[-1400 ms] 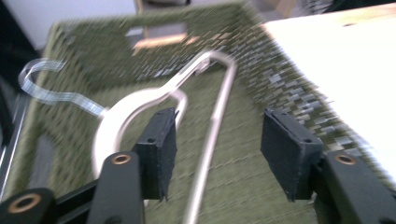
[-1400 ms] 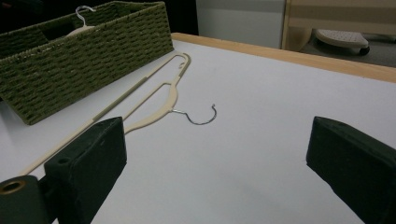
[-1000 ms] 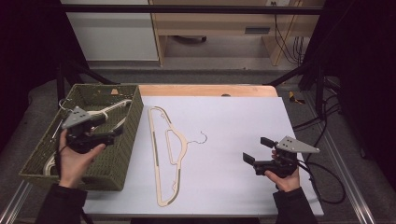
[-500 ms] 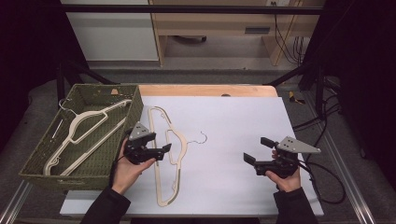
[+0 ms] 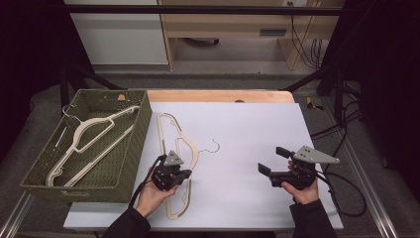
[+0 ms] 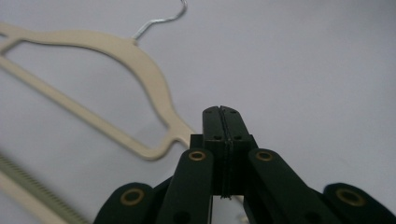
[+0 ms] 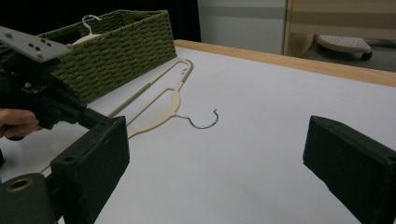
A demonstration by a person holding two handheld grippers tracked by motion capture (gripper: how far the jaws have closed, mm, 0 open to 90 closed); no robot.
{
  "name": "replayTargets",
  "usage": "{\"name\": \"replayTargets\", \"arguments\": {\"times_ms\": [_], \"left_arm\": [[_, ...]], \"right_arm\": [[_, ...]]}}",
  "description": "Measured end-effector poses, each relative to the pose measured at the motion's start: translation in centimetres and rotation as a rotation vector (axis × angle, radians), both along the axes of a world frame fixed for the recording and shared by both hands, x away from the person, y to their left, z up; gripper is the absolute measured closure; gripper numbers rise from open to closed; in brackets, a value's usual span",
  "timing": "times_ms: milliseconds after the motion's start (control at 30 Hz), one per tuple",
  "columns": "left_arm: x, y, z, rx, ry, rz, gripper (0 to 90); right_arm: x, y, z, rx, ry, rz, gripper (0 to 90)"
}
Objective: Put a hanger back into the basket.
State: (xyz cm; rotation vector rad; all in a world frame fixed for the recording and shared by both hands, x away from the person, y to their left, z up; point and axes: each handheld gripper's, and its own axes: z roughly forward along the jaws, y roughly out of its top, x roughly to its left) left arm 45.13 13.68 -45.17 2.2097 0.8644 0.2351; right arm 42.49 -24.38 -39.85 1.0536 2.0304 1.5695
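Observation:
A cream hanger with a wire hook lies flat on the white tabletop, just right of the basket. My left gripper sits low over the hanger's near half, jaws shut with nothing between them. In the left gripper view the shut gripper rests above one arm of the hanger. My right gripper hovers at the table's right side, open and empty, pointing left. The right gripper view shows my open right gripper, the hanger and the left gripper farther off.
A green woven basket stands at the left edge and holds more cream hangers. It also appears in the right gripper view as the basket. A wooden strip runs along the table's far edge. Cables trail at the right.
My left gripper has left the basket, crossed right onto the table and come down over the near part of the hanger. The right gripper has stayed put.

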Motion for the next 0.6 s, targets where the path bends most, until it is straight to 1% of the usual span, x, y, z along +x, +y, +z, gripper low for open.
{"name": "replayTargets", "arguments": {"times_ms": [33,67,100,133,200,267,300,367,433,500,567,600], "left_arm": [[-0.3,-0.3,-0.2,-0.001,0.008,-0.016,90.0],[-0.5,-0.7,-0.4,0.004,0.018,-0.032,90.0],[-0.8,-1.0,-0.6,0.018,0.019,-0.051,90.0],[-1.1,-1.3,-0.9,0.016,0.02,-0.059,90.0],[-1.7,-1.9,-1.3,0.039,0.025,-0.089,90.0],[-2.1,-2.3,-1.9,0.073,0.029,-0.11,90.0],[-2.4,-2.3,-1.9,0.081,0.01,-0.114,90.0],[-2.6,-2.1,-1.7,0.09,0.024,-0.117,90.0],[-2.8,-1.6,-1.8,0.088,0.031,-0.115,90.0],[-3.0,-0.9,-1.6,0.1,0.053,-0.108,90.0],[-3.4,0.0,-1.4,0.119,0.055,-0.091,90.0],[-3.6,0.6,-1.4,0.122,0.062,-0.083,90.0]], "right_arm": [[0.0,0.0,-0.1,-0.005,-0.004,0.004,7.5],[0.0,0.1,-0.1,0.0,0.003,0.002,7.5],[0.1,0.1,-0.2,-0.002,0.002,0.003,7.5],[0.1,0.2,-0.2,-0.004,0.004,0.005,7.5],[0.1,0.3,-0.3,-0.011,0.008,0.004,7.5],[0.1,0.3,-0.3,-0.01,0.007,0.006,7.5],[0.1,0.3,-0.3,-0.01,0.006,0.003,7.5],[0.1,0.2,-0.3,-0.012,0.008,0.004,7.5],[0.1,0.3,-0.3,-0.013,0.006,0.005,7.6],[0.1,0.3,-0.4,-0.016,0.005,0.013,7.6],[0.1,0.4,-0.4,-0.015,0.008,0.012,7.7],[0.1,0.5,-0.4,-0.015,0.01,0.012,7.7]]}}
